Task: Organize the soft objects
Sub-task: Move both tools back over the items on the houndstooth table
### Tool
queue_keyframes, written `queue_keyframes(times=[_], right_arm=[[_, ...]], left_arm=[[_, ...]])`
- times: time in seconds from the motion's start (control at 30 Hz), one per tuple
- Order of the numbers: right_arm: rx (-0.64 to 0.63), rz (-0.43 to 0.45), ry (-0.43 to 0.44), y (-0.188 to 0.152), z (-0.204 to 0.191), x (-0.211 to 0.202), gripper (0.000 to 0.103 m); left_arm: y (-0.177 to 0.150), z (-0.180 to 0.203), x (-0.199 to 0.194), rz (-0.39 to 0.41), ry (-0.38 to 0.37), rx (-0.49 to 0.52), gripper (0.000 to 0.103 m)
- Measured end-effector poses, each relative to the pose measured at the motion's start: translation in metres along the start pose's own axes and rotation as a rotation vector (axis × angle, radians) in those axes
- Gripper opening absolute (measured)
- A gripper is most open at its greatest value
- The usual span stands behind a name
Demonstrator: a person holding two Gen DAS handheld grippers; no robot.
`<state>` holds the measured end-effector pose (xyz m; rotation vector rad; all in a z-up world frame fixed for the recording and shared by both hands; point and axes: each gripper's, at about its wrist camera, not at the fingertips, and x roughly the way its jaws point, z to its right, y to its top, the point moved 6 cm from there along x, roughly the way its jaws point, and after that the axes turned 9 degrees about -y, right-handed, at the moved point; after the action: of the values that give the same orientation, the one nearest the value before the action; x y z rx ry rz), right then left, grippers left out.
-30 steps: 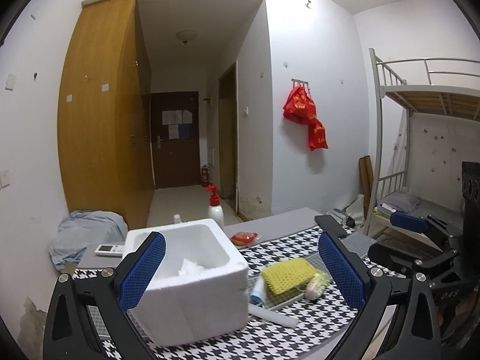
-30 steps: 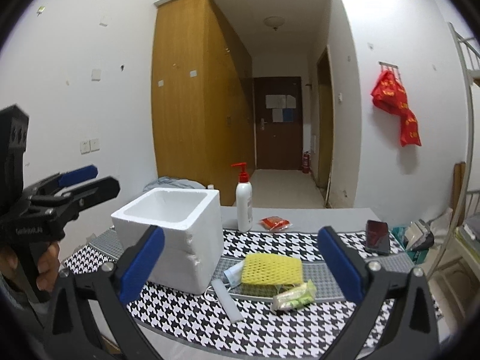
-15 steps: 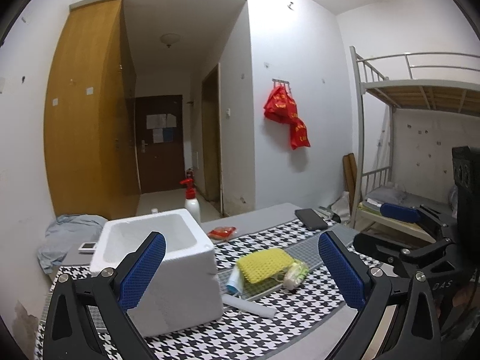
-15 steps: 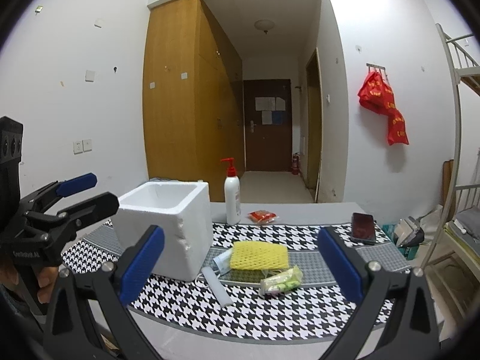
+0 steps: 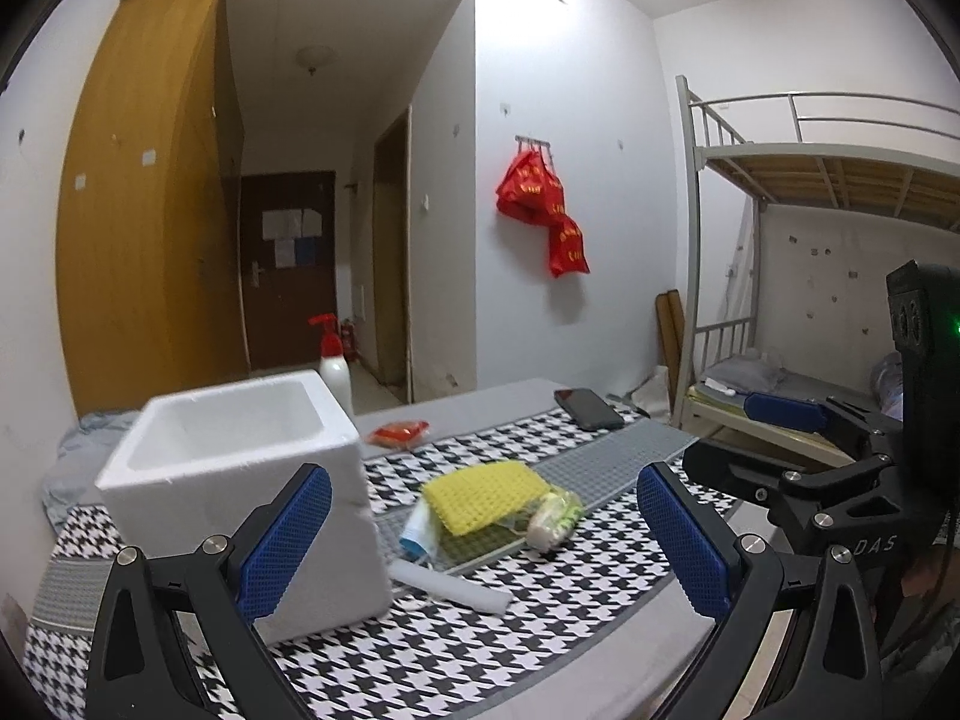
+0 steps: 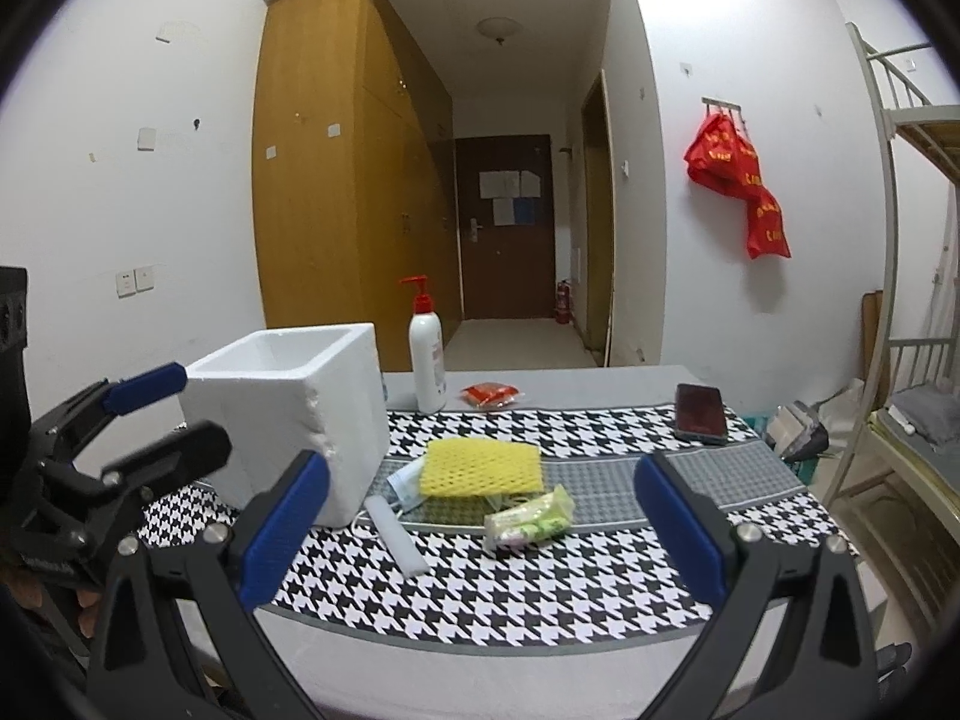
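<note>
Yellow sponge: lies flat on the grey band of the houndstooth cloth, just right of the foam box; its left edge overlaps a small blue-and-white tube or packet.
Green-white packet: lies at the near right corner of the sponge, touching or almost touching it; contents too small to identify.
White foam strip: lies on the cloth near the box's near right corner, one end pointing toward the sponge.
Foam box: white, top open, upright at the left of the cloth; interior visible only in part.
Pump bottle: white with red pump, upright behind the box's far right corner.
Red packet: on the grey table beyond the cloth, right of the bottle.
Phone: dark, face up, far right on the cloth.
Left gripper: jaws spread wide, nothing between the blue pads; held above the near table edge, well short of the sponge.
Right gripper: jaws spread wide, holding nothing; above the near edge, sponge and packet framed between the fingers but apart from them.
</note>
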<state>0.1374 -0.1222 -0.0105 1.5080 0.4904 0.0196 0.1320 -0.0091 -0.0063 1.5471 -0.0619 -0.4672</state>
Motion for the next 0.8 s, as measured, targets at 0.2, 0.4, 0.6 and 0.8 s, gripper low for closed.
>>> queue_keyframes(times=[0.2,0.4,0.6,0.8], right_arm=[[0.012,-0.03,-0.02,-0.008,0.007,0.008,0.103],[0.025,-0.056,-0.033,-0.014,0.015,0.017,0.103],[0.029,-0.083,-0.036,-0.018,0.017,0.028,0.103],[0.025,-0.115,-0.036,-0.022,0.015,0.041,0.103]], left_arm=[[-0.009,-0.001,0.012,-0.035,-0.015,-0.018,0.102],[-0.018,-0.007,0.025,-0.068,-0.024,-0.021,0.102],[-0.028,-0.027,0.039,-0.113,-0.015,-0.068,0.102],[-0.038,-0.044,0.052,-0.15,-0.004,-0.1,0.102]])
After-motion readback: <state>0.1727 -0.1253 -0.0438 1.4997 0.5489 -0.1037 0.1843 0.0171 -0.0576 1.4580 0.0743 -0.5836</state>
